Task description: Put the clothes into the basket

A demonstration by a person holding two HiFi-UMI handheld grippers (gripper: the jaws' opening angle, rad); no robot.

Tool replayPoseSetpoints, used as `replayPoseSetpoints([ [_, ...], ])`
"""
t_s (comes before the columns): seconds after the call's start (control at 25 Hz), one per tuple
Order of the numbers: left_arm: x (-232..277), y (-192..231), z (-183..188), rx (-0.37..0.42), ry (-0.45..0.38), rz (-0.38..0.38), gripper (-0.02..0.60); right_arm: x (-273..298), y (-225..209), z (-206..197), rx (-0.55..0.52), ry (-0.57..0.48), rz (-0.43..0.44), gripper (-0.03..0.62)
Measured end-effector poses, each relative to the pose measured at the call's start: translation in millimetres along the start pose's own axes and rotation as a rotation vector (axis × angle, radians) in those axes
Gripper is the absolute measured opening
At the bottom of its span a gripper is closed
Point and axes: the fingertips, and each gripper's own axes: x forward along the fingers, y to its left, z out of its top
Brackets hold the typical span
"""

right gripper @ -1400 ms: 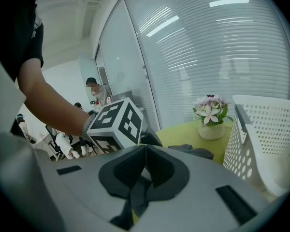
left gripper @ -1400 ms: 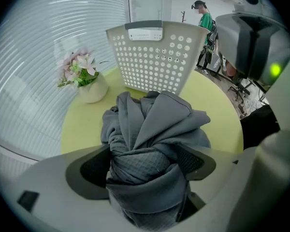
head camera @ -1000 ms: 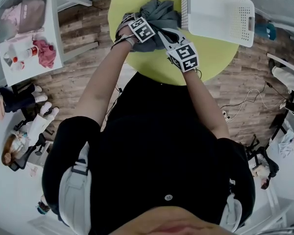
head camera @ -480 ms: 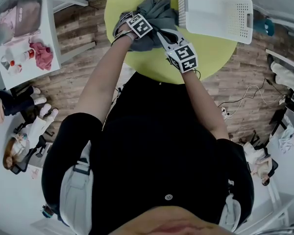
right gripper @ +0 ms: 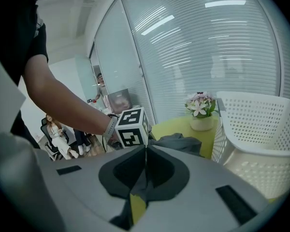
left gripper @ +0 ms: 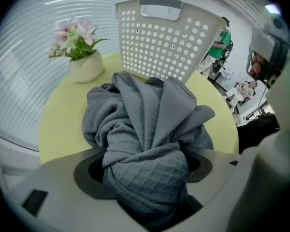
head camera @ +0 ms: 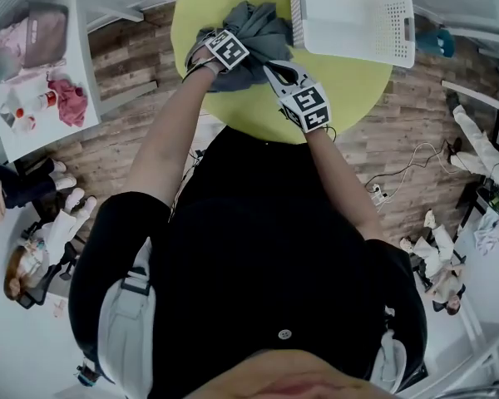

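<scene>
Slate grey in a small waffle check on the cloth (left gripper: 150, 149); off-white, dotted with rows of round holes, on the basket (left gripper: 159, 45); yellow-green on the table (left gripper: 63, 124); pink flowers (left gripper: 76, 33), green leaves, white pot (left gripper: 87, 67); brown plank grain on the floor (head camera: 133, 131)

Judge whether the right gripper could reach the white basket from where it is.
Probably yes: the basket stands close beside the right gripper, with only bare yellow table between them.
</scene>
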Motion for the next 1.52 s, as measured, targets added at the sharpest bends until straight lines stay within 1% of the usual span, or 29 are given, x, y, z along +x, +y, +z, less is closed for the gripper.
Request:
replayPoseSetpoints([
  [0.24, -21.6, -24.5, -20.5, -0.008, 0.002, -0.041, 0.351, -16.3, 10.2, -5.4, -0.022, 0.004, 0.005, 0.026],
  [0.4, -42.0, -36.4, -27.5, 0.036, -0.022, -0.029, 0.35, -22.1, 17.1, -4.2, -0.04, -0.016, 0.009, 0.026],
  [0.52, -53.8, -47.8, -41.7, 0.039, 0.011, -0.033, 0.35, -25.4, 22.8, 1.4, -0.049, -0.039, 0.009, 0.026],
  [0.64, -71.3, -57.0, -38.1, 0.08, -0.013, -0.014, 0.35, -29.7, 29.1, 7.4, -0.061, -0.059, 0.01, 0.026],
  [0.8, -90.3, -77.2, -43.2, 0.091, 0.009, -0.028, 0.35, -36.5, 36.0, 15.5, -0.079, -0.084, 0.021, 0.026],
  [0.92, -105.9, -90.0, -36.2, 0.132, 0.007, -0.026, 0.35, -45.7, 36.9, 25.1, -0.093, -0.106, 0.034, 0.026],
  [1.04, -127.3, -98.4, -14.1, 0.198, -0.034, 0.008, 0.35, -57.3, 33.8, 35.4, -0.105, -0.13, 0.051, 0.026],
  [1.08, -133.1, -102.9, -9.4, 0.206, -0.036, 0.008, 0.35, -61.9, 32.1, 38.8, -0.112, -0.137, 0.056, 0.026],
  [1.16, -140.3, -117.9, -9.3, 0.196, -0.007, -0.022, 0.35, -73.0, 29.0, 46.3, -0.132, -0.152, 0.062, 0.026],
  [1.24, -148.8, -132.5, -4.1, 0.21, 0.008, -0.039, 0.35, -85.3, 25.1, 54.9, -0.151, -0.173, 0.061, 0.026],
  [1.36, -162.5, -150.7, 11.4, 0.243, 0.013, -0.046, 0.35, -104.4, 14.2, 67.5, -0.164, -0.207, 0.055, 0.026],
  [1.52, -177.9, -174.5, 32.0, 0.253, 0.015, -0.063, 0.35, -128.3, 1.2, 79.0, -0.181, -0.246, 0.053, 0.026],
])
